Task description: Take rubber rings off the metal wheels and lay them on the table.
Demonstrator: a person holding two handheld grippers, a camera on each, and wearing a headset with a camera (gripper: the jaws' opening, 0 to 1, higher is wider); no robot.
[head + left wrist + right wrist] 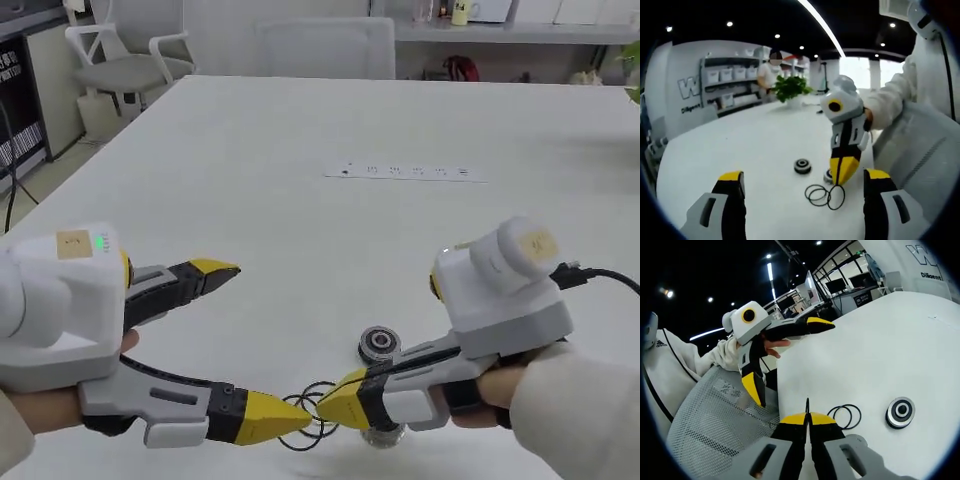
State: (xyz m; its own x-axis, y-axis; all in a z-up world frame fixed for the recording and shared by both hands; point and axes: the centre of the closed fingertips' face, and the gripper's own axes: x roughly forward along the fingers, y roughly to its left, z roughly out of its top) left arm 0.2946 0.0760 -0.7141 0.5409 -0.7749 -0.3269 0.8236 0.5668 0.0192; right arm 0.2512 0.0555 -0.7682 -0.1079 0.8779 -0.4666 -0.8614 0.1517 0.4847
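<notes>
Two rubber rings [847,416] flat on the desk [300,200] at lower centre, near a metal wheel [901,412]. Right gripper [808,416] jaws clamped on a third ring [807,405]; left gripper [265,343] jaws wide apart.

Table [300,230] smooth matt white; wheel [380,343] shiny metal; rings [844,416] black rubber.

White hand-held grippers [270,344] [325,405], yellow-tipped black jaws, white sleeves [580,410]

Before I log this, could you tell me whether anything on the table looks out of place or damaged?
Nothing stands out: the rubber rings lie overlapping on the table, and a metal wheel sits flat beside them, undamaged.
</notes>
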